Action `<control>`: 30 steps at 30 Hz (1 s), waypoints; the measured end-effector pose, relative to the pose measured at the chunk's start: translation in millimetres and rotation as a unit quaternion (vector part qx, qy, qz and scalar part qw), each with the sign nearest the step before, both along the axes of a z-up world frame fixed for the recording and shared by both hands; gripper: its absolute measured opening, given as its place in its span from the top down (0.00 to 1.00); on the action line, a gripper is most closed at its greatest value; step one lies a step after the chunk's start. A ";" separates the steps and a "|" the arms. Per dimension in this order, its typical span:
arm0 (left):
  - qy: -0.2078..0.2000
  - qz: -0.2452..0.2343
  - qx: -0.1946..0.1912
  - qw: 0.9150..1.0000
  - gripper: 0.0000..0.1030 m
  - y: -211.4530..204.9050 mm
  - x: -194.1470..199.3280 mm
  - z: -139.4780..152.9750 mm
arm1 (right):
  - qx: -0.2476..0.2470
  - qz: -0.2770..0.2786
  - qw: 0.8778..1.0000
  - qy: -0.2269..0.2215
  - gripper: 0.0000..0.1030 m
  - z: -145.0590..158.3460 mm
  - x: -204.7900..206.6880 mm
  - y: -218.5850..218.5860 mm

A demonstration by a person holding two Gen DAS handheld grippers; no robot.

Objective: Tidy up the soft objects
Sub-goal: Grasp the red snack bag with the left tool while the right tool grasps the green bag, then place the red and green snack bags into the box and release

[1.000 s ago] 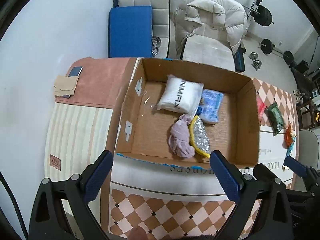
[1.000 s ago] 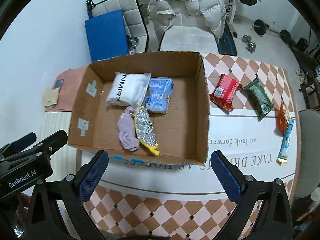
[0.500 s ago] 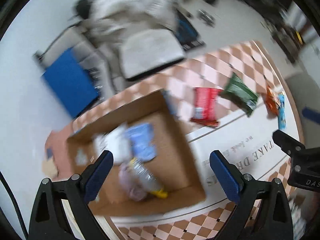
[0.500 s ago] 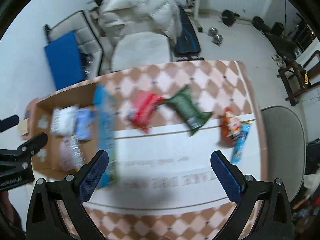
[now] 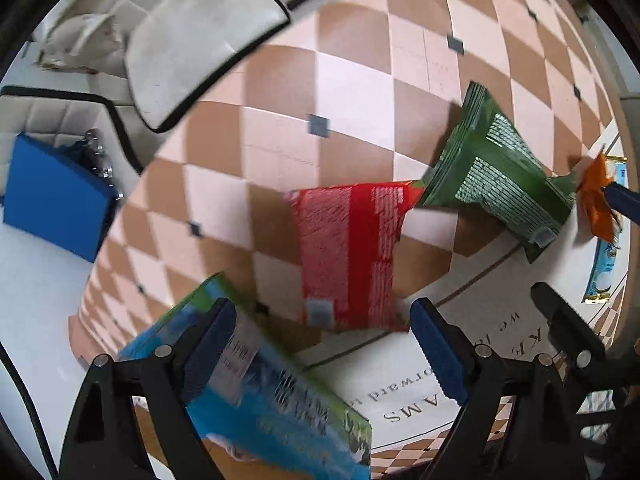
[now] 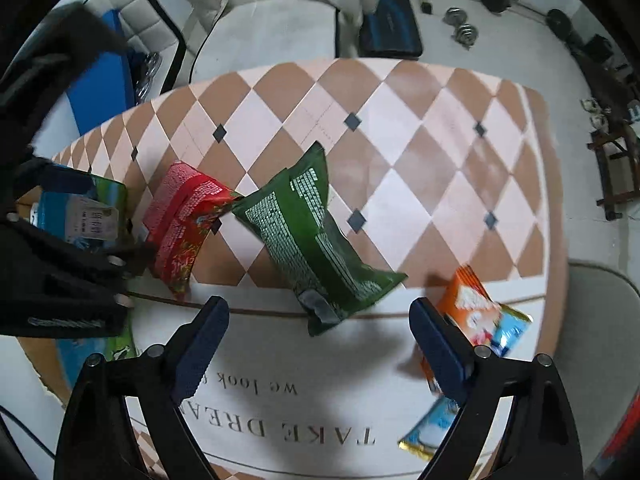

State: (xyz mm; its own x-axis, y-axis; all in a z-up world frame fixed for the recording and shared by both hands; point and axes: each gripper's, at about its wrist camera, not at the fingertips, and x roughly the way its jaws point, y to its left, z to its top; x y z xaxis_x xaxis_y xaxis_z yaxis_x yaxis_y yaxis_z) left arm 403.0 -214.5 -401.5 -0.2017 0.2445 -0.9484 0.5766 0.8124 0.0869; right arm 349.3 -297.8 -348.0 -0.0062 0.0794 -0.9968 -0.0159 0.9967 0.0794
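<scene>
A red snack packet (image 5: 348, 252) lies flat on the checkered table, just ahead of my open, empty left gripper (image 5: 320, 344). It also shows in the right wrist view (image 6: 180, 224). A green packet (image 5: 500, 176) lies to its right, ahead of my open, empty right gripper (image 6: 316, 340), where it also shows (image 6: 316, 248). An orange packet (image 6: 468, 300) and a blue-and-gold bar (image 6: 432, 424) lie by the right gripper's right finger. The cardboard box's outer wall, printed blue and green (image 5: 272, 400), stands by the left gripper's left finger.
The left gripper's body (image 6: 60, 280) shows at the left of the right wrist view. Beyond the table's far edge stand a chair with a white jacket (image 6: 272, 20), a blue pad (image 5: 52, 196) and dumbbells (image 6: 464, 32) on the floor.
Both grippers swung right from above the open box and dropped low over the table. The red and green packets now lie close ahead; the box interior has left view.
</scene>
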 end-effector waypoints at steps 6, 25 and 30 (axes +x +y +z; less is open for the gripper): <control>0.028 0.003 0.018 0.999 0.14 0.0 2.2 -30.2 | -0.009 0.030 0.999 0.024 0.11 -25.1 17.5 5.6; -0.013 0.116 -0.093 0.989 0.59 34.6 -21.4 28.2 | 0.022 -0.069 0.996 0.045 0.70 3.0 8.0 -14.6; -0.057 0.133 -0.135 0.980 0.60 65.1 -30.4 87.2 | 0.050 -0.072 0.996 0.001 0.70 59.4 -8.9 4.0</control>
